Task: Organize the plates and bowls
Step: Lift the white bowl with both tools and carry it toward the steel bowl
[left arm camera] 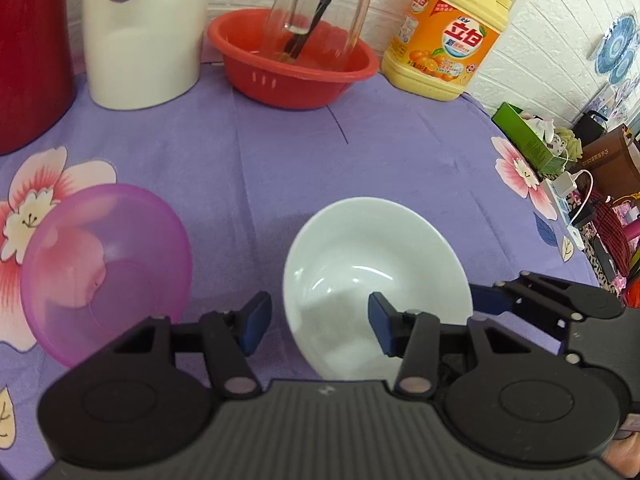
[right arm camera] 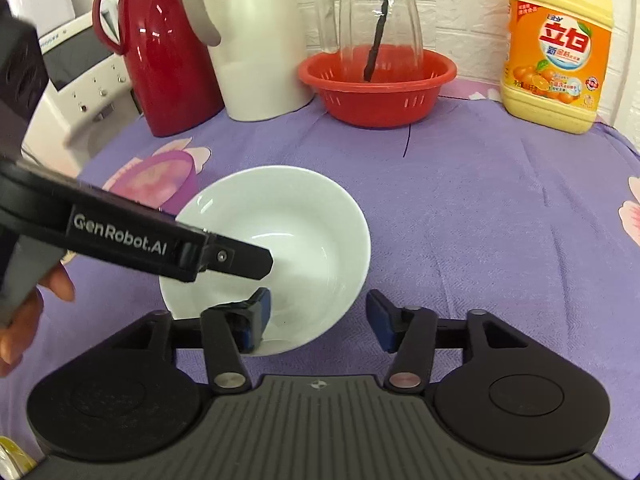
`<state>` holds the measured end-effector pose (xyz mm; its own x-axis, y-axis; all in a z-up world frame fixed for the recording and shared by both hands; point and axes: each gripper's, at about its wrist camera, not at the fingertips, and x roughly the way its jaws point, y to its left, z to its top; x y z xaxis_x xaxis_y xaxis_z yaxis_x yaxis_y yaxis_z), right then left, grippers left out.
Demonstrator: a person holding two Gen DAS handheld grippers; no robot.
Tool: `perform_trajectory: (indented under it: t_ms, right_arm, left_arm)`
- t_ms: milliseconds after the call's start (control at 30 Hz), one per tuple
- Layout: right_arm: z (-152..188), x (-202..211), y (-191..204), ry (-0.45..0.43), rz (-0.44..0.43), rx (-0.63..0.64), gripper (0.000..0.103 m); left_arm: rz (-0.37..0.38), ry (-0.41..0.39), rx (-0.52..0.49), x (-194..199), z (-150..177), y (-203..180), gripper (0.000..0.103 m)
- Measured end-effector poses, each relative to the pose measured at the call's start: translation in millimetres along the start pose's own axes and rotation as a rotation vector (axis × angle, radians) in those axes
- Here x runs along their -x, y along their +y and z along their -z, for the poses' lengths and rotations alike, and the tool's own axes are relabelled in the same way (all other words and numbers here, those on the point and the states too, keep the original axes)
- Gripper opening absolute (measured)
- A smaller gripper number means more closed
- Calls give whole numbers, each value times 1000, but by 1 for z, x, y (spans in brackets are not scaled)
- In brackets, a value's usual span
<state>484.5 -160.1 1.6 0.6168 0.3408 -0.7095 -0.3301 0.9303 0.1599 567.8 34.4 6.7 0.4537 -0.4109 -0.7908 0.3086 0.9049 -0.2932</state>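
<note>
Left wrist view: the left claw (left arm camera: 318,324) straddles the near rim of the white bowl (left arm camera: 376,276), pads spread, not pinching; the right claw (right arm camera: 318,324) gapes wide over the opposite rim. Lifting now risks the smooth bowl slipping onto the bench (left arm camera: 280,152)

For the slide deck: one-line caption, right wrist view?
Both grippers meet at white bowl on purple floral cloth.

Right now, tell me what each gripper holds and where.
Nothing held: left gripper and right gripper each straddle the rim of the white bowl, fingers not pressing it.
</note>
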Motion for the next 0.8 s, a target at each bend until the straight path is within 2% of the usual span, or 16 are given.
perform_trajectory:
  t_ms: [167,233,267,300,367,467,633,800]
  right_arm:
    - [-1,-3,0,-14,3,-1,103]
    - [-1,-7,0,-11,6,-2,103]
    - [0,-10,0,-2,-2,-8,89]
    - [0,-13,0,14,-27,-26,66]
    - [1,-12,6,11,-26,-26,62]
    - [0,-9,14,24,3,-17,63]
    - [2,4,9,29,5,-24,64]
    - [13,36,9,24,11,-24,66]
  left_arm:
    - [-12,-14,-6,-1,0,-3,49]
    - [-6,-15,23,-2,1,-1,49]
    - [4,-12,42,-4,1,-1,49]
    - [19,0,68,-7,2,-1,49]
    - [29,4,99,-9,4,-4,55]
    - [-21,19,85,-9,3,-15,54]
    - [37,38,139,-3,7,-18,54]
    - [40,34,119,19,21,-48,54]
